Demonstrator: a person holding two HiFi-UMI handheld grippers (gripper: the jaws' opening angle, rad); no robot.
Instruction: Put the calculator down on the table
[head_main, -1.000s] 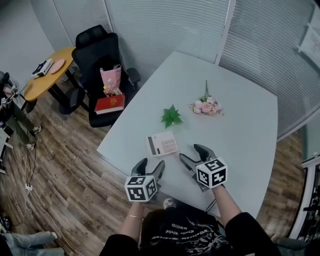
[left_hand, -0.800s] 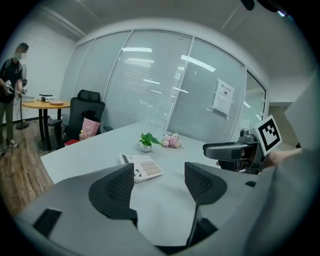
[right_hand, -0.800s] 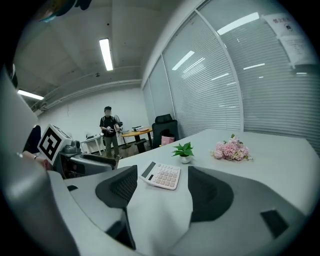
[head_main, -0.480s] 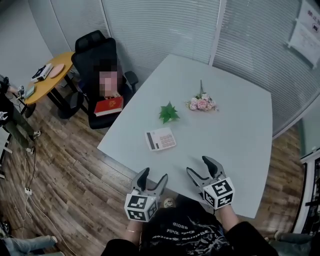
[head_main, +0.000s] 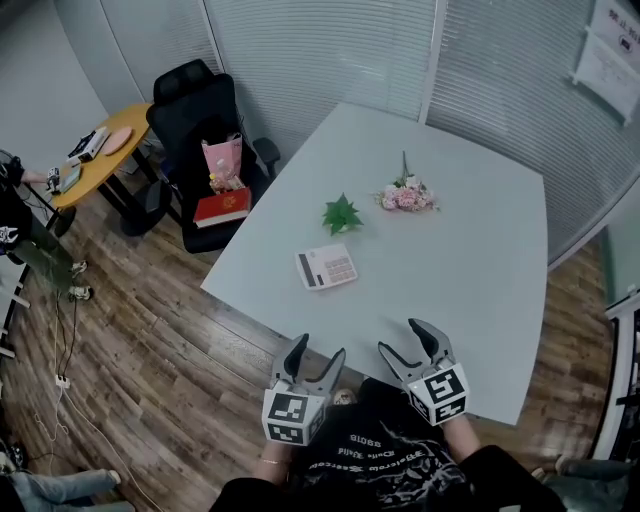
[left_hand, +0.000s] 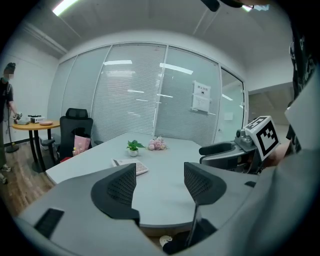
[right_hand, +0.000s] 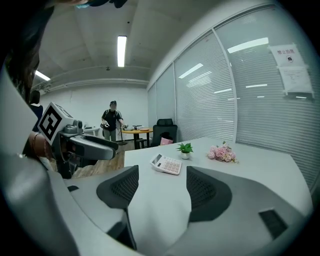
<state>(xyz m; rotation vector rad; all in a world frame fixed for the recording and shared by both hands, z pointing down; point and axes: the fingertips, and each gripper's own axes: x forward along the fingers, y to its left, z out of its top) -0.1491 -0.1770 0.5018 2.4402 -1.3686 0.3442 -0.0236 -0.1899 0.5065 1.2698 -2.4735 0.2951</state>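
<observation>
From the head view, the calculator (head_main: 326, 268) lay flat on the pale grey table (head_main: 460, 260), near the edge facing the wooden floor (head_main: 150, 340). A small green plant (head_main: 342, 213) stood just beyond it, and a bunch of pink flowers (head_main: 405, 197) lay further along, apart from both. The left gripper (head_main: 318, 350) and right gripper (head_main: 405, 340) hung side by side at the near edge of the table, well apart from the calculator, with bare tabletop between. Off the table stood a black office chair (head_main: 195, 100) bearing a red book (head_main: 222, 206) and a pink bag (head_main: 222, 160), beside a round yellow table (head_main: 100, 150).

In the left gripper view, the left gripper's (left_hand: 159, 182) jaws stood spread, with only bare tabletop between them. The calculator (left_hand: 132, 166) sat ahead and slightly left, in front of the plant (left_hand: 133, 146) and flowers (left_hand: 157, 144). The right gripper (left_hand: 225, 152) reached in from the right, clear of the line to the calculator.

In the right gripper view, the right gripper's (right_hand: 162, 187) jaws were wide apart and closing, gripping nothing. The calculator (right_hand: 167, 164) lay straight ahead on the table, untouched. The left gripper (right_hand: 85, 145) showed at the left, and a person (right_hand: 112, 122) stood by the round table in the background.
</observation>
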